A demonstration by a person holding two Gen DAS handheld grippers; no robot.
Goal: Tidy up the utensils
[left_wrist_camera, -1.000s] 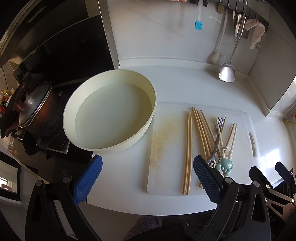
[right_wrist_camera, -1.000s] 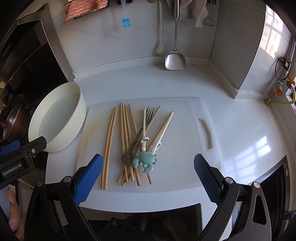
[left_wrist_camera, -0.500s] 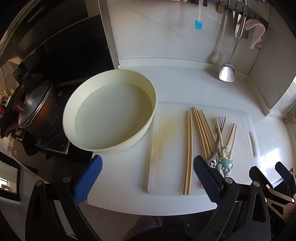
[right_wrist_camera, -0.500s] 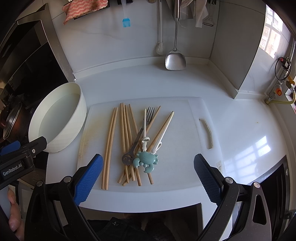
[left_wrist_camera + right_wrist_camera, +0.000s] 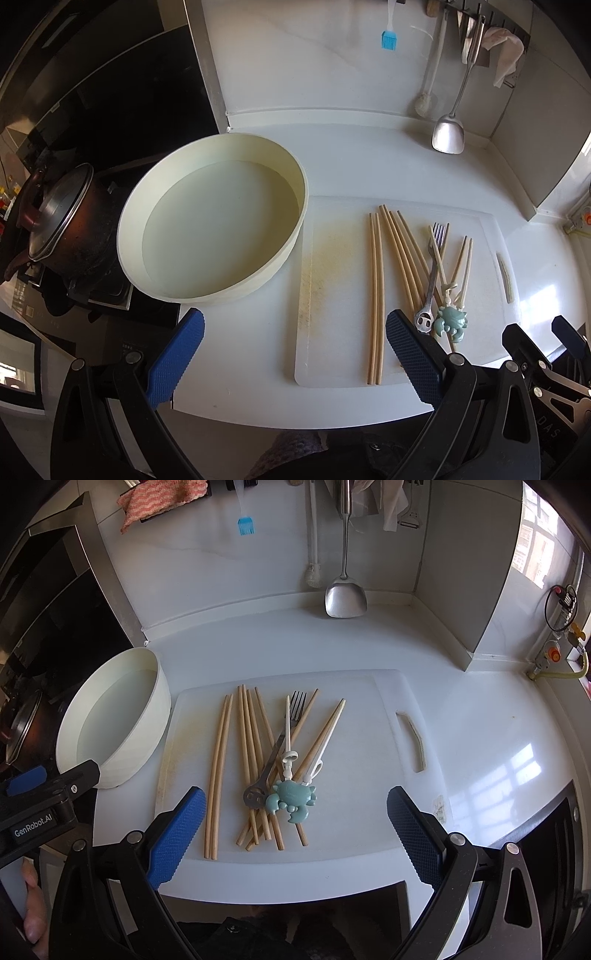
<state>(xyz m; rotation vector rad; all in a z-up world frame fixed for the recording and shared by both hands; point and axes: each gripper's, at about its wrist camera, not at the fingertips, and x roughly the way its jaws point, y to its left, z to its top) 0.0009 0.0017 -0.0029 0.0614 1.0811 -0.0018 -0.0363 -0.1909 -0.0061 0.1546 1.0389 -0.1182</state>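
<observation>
Several wooden chopsticks (image 5: pixel 248 753), a metal fork (image 5: pixel 277 746) and white training chopsticks with a teal crab (image 5: pixel 293 796) lie in a loose pile on a white cutting board (image 5: pixel 369 794). The pile also shows in the left wrist view (image 5: pixel 406 266). A round cream basin (image 5: pixel 214 218) stands left of the board, also in the right wrist view (image 5: pixel 110 716). My left gripper (image 5: pixel 293 356) is open and empty, above the counter's front edge near the board's left side. My right gripper (image 5: pixel 295 834) is open and empty, above the pile's near end.
A dark kettle (image 5: pixel 62 225) sits on the stove at far left. A metal spatula (image 5: pixel 345 594), a blue brush (image 5: pixel 246 525) and a dish brush (image 5: pixel 314 572) hang on the back wall. A striped cloth (image 5: pixel 162 498) hangs top left. The wall corner juts in at right.
Both grippers have edged slightly forward over the counter. Nothing on the board has moved, and both grippers stay open.
</observation>
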